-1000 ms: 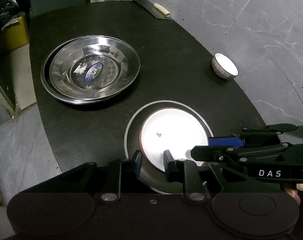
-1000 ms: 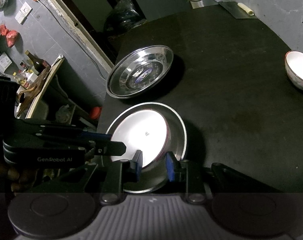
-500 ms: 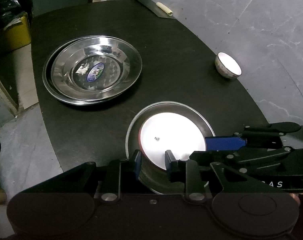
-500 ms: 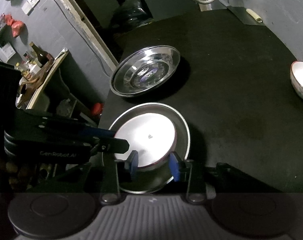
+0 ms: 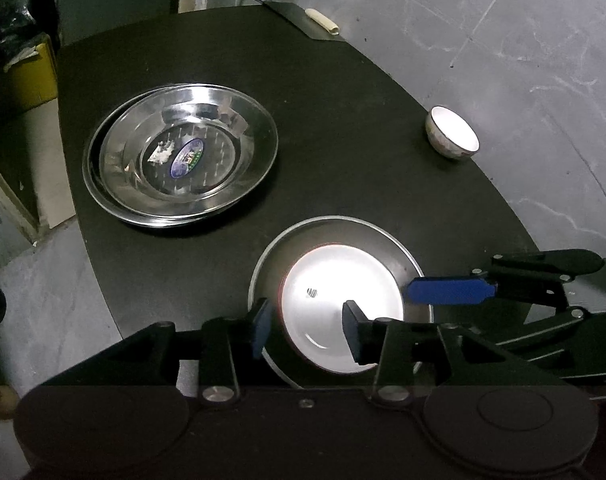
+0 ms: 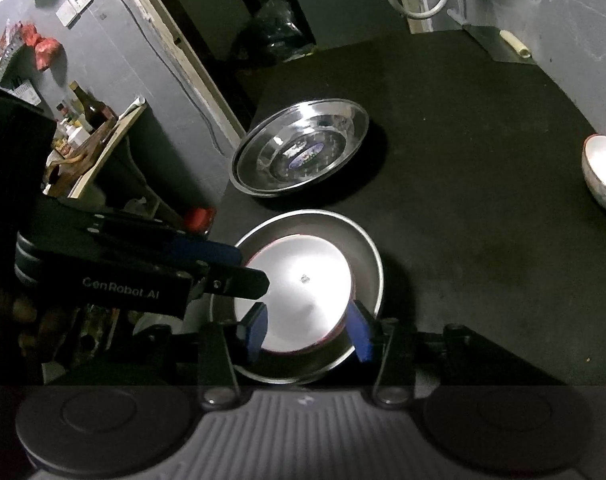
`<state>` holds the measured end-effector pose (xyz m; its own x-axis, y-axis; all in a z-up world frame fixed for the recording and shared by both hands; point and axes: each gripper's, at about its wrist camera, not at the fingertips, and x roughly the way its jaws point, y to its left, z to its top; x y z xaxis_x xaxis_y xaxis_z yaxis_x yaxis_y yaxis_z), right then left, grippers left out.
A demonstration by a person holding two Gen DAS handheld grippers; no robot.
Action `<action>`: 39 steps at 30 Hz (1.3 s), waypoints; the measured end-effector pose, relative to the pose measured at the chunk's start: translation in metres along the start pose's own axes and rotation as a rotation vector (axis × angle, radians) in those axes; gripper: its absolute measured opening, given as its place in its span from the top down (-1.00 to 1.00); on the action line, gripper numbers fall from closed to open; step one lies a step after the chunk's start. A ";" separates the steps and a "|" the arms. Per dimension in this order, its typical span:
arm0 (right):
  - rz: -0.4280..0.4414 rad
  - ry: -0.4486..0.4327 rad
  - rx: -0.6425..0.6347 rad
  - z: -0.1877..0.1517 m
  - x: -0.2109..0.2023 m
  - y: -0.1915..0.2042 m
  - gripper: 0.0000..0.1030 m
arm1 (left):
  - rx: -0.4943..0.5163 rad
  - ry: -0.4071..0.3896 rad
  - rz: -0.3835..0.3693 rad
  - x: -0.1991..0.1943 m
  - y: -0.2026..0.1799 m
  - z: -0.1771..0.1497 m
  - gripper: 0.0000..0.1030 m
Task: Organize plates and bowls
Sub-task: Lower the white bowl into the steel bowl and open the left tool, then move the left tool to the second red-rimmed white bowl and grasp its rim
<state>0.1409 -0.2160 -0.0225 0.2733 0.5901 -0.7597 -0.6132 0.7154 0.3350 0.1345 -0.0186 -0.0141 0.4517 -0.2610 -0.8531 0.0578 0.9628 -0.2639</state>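
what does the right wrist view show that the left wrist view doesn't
Only the right wrist view: wall switches, a side shelf with bottles, and a red object below the table edge. Only the left wrist view: a yellow box and pale floor right of the table. Both: stacked steel plates, a white plate inside a steel plate, and a small bowl.

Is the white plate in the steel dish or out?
In: the white plate lies flat inside the steel dish, whose rim rings it.
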 end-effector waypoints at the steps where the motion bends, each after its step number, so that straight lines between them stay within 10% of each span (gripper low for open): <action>1: -0.003 -0.013 -0.003 0.000 -0.003 0.000 0.01 | 0.000 -0.003 0.000 -0.002 0.000 0.001 0.12; 9: -0.032 -0.139 0.063 -0.001 -0.033 -0.021 -0.22 | 0.012 -0.124 0.011 -0.018 0.000 0.021 -0.12; 18: -0.182 -0.230 0.165 -0.013 -0.050 -0.068 -0.95 | -0.030 -0.223 -0.023 -0.004 -0.013 0.059 -0.98; 27: -0.281 -0.347 0.424 -0.020 -0.056 -0.127 -1.00 | -0.028 -0.195 -0.086 0.045 -0.043 0.110 -0.98; 39: -0.371 -0.468 0.615 -0.036 -0.041 -0.199 -0.91 | 0.258 -0.150 -0.068 0.124 -0.119 0.187 -0.99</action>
<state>0.2250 -0.3960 -0.0788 0.7377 0.2746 -0.6167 0.0506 0.8885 0.4561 0.3502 -0.1522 -0.0039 0.5641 -0.3311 -0.7564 0.3079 0.9344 -0.1794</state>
